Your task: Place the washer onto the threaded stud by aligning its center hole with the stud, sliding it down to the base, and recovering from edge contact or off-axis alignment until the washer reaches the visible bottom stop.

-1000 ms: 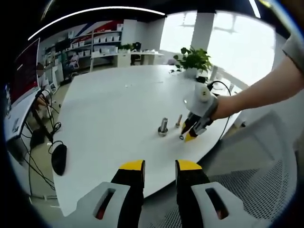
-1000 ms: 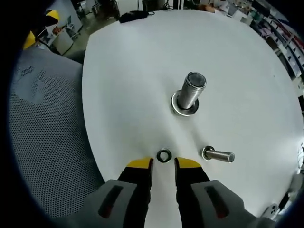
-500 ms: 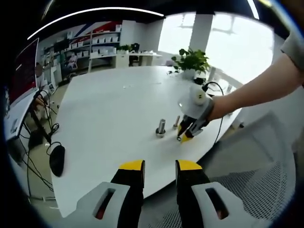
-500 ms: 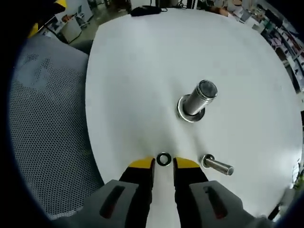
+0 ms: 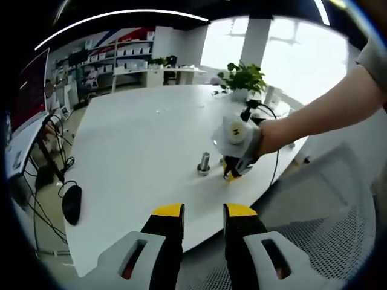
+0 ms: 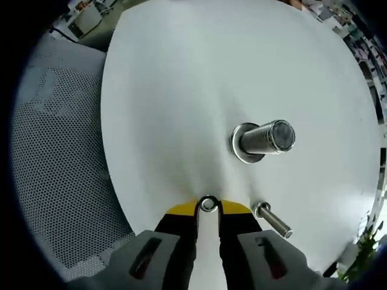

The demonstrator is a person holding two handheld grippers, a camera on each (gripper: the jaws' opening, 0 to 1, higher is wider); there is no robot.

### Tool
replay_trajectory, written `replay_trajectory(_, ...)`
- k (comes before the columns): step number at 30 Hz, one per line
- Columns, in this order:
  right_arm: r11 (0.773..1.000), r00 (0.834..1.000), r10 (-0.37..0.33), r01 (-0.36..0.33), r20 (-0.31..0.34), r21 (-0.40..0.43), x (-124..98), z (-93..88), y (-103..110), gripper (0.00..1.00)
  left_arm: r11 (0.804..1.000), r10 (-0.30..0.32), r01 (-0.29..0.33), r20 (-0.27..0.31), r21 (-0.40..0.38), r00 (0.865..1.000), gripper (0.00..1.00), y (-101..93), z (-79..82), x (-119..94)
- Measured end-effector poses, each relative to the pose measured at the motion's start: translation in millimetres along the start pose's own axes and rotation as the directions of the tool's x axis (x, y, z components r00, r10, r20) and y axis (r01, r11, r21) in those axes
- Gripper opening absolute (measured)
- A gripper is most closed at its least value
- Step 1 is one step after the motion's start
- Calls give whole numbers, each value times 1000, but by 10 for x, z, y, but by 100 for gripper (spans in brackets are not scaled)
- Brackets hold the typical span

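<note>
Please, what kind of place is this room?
Probably an open office or lab: a large white round table, white shelving with boxes along the far wall, a potted green plant by bright windows.

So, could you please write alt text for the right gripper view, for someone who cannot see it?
The right gripper has its yellow-tipped fingers on either side of a small washer on a white table. Beyond stands a large threaded stud on a ring-shaped base, with a thinner bolt nearer the gripper. A mesh chair borders the table.
</note>
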State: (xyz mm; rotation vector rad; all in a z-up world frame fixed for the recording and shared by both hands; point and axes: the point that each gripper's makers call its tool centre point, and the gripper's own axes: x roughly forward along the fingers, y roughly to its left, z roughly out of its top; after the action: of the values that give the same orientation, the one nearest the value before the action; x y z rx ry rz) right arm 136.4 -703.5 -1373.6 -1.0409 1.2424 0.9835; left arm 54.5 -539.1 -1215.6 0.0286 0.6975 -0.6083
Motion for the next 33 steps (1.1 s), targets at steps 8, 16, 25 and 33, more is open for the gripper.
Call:
replay_trajectory(8, 981, 980, 10, -48, 200, 188, -17, -48, -56, 13, 1000, 3, -3, 4, -2, 1000, 23, 6, 5, -5)
replay_trajectory(16, 949, 967, -16, -65, 255, 308, -124, -192, -130, 13, 1000, -2, 2, 0, -4, 1000, 23, -4, 0, -2)
replay_trajectory(25, 931, 946, -115, -4, 305, 364, -458, -277, -419, 13, 1000, 2, -2, 1, -15, 1000, 23, 14, -2, -5)
replay_trajectory(33, 926, 925, -175, 38, 338, 376, -696, -219, -632, 13, 1000, -7, 7, -6, -7, 1000, 23, -1, -12, 6)
